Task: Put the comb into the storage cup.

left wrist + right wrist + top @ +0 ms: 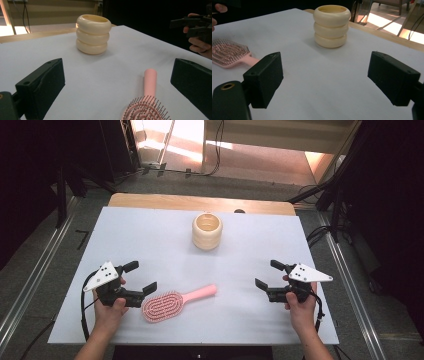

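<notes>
A pink hairbrush [172, 302] [148, 100] [229, 55] lies bristles up on the white table [150, 245], handle pointing right and slightly away. A cream ribbed cup [207, 231] [93, 34] [331, 25] stands upright at the table's far middle. My left gripper [141, 277] [117, 82] hovers just left of the brush head, open, with the brush handle lying between its jaws farther ahead. My right gripper [268, 275] [332, 80] is held at the right side of the table, open with nothing between its jaws, pointing toward the cup.
The table's wooden far edge [200, 202] shows beyond the white sheet. Dark floor and metal rails [30, 270] flank both sides. In the left gripper view the other hand and its gripper [197, 27] appear at the far right.
</notes>
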{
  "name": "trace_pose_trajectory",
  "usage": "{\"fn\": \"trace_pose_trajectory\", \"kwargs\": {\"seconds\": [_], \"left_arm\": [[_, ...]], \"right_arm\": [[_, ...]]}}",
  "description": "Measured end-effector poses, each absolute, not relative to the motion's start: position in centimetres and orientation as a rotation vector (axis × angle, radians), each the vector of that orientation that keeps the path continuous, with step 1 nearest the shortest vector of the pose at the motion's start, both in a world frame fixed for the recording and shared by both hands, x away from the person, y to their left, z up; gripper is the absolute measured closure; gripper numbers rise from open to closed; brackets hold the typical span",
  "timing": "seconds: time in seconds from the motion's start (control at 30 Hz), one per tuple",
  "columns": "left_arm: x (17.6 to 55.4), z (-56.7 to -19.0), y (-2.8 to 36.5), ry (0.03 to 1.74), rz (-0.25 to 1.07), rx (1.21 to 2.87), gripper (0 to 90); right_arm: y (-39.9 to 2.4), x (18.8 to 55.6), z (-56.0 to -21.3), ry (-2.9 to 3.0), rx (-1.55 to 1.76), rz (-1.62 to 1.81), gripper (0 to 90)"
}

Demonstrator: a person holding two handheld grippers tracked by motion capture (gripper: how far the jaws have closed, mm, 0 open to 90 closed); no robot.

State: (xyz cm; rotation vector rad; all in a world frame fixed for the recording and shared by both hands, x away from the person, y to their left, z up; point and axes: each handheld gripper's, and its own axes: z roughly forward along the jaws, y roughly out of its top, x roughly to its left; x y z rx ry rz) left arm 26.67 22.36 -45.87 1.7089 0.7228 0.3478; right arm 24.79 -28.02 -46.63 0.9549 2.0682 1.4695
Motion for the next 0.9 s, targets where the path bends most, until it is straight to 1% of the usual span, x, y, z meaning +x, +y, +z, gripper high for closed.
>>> {"fn": "trace_pose_trajectory", "kwargs": {"seconds": [0.1, 0.13, 0.17, 0.2, 0.23, 0.3, 0.33, 0.47, 0.53, 0.6, 0.67, 0.8, 0.9], "left_arm": [[26.3, -46.0, 22.8, 0.728, 0.368, 1.706, 0.0], [26.2, -46.1, 23.0, 0.731, 0.37, 1.707, 0.0], [26.1, -46.2, 23.2, 0.735, 0.374, 1.707, 0.0], [26.0, -46.3, 23.3, 0.741, 0.373, 1.699, 0.0], [25.9, -46.4, 23.6, 0.74, 0.377, 1.701, 0.0], [25.7, -46.6, 24.0, 0.751, 0.384, 1.701, 0.0], [25.7, -46.6, 24.1, 0.749, 0.385, 1.7, 0.0], [25.4, -46.8, 24.7, 0.755, 0.397, 1.7, 0.0], [25.3, -46.9, 25.1, 0.757, 0.398, 1.702, 0.0], [25.2, -47.0, 25.3, 0.765, 0.403, 1.703, 0.0], [25.0, -47.1, 25.7, 0.771, 0.403, 1.704, 0.0], [24.8, -47.1, 26.3, 0.788, 0.399, 1.682, 0.0], [24.5, -46.9, 26.8, 0.794, 0.409, 1.662, 0.0]], "right_arm": [[-27.5, 25.2, -46.4, 2.1, 0.928, 1.483, 13.2], [-27.3, 25.2, -46.4, 2.112, 0.924, 1.488, 17.3], [-27.0, 25.3, -46.3, 2.114, 0.916, 1.493, 23.8], [-26.7, 25.4, -46.2, 2.127, 0.907, 1.489, 27.3], [-26.5, 25.5, -46.2, 2.141, 0.897, 1.494, 28.9], [-26.1, 25.7, -46.1, 2.176, 0.876, 1.494, 38.7], [-25.8, 25.9, -46.0, 2.186, 0.864, 1.497, 45.3], [-24.7, 26.4, -45.9, 2.246, 0.814, 1.468, 62.8], [-24.1, 26.6, -45.9, 2.272, 0.769, 1.422, 69.9], [-23.4, 26.8, -45.9, 2.306, 0.73, 1.4, 74.9], [-22.7, 27.1, -45.9, 2.344, 0.7, 1.386, 77.5], [-21.3, 27.8, -46.1, 2.371, 0.674, 1.343, 87.2], [-20.4, 28.3, -46.2, 2.392, 0.659, 1.314, 87.5]]}}
